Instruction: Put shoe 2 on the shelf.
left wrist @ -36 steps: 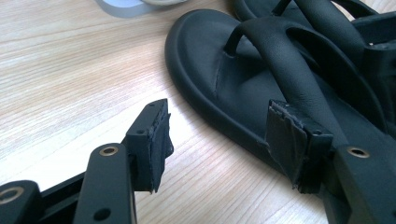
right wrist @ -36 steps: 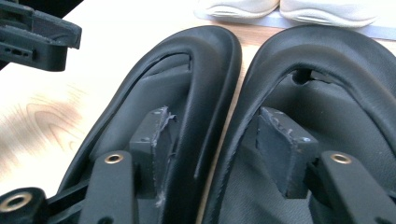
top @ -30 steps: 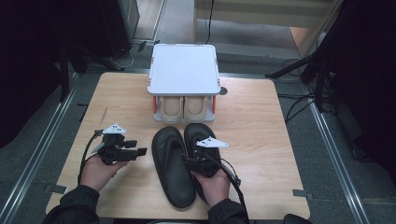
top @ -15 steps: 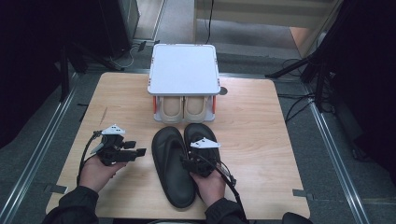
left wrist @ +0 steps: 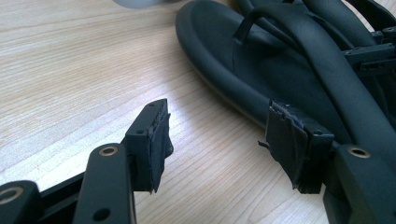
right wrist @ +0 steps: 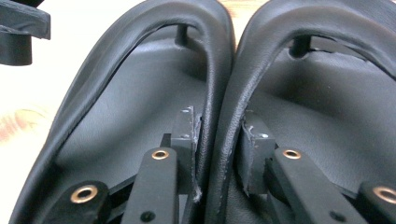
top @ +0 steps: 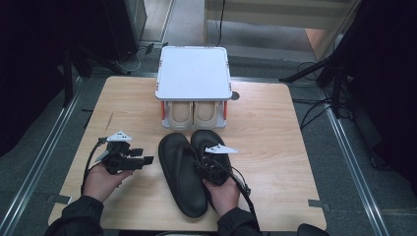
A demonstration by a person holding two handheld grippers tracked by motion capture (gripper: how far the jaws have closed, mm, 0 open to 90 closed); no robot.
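Two black flip-flops lie side by side on the wooden table (top: 275,128), the left one (top: 181,179) nearer me and the right one (top: 205,139) partly under my right hand. My right gripper (top: 209,166) reaches in from the heel end. Its jaws have just been closing, and in the right gripper view its pads (right wrist: 187,135) squeeze the two inner straps (right wrist: 219,93) together, so the right gripper (right wrist: 219,137) is shut on both. My left gripper (top: 143,160) stands open and empty, left of the left flip-flop (left wrist: 261,70). Bare wood shows between the jaws of the left gripper (left wrist: 217,140).
A white box-like stand (top: 193,73) sits at the table's far middle, with a beige pair of shoes (top: 193,112) tucked under it, just beyond the flip-flops' toes. Bare tabletop lies to the left and right. Metal rails run along both sides.
The right gripper's jaws have closed in on the two inner straps. The left hand and its gripper have stayed put.
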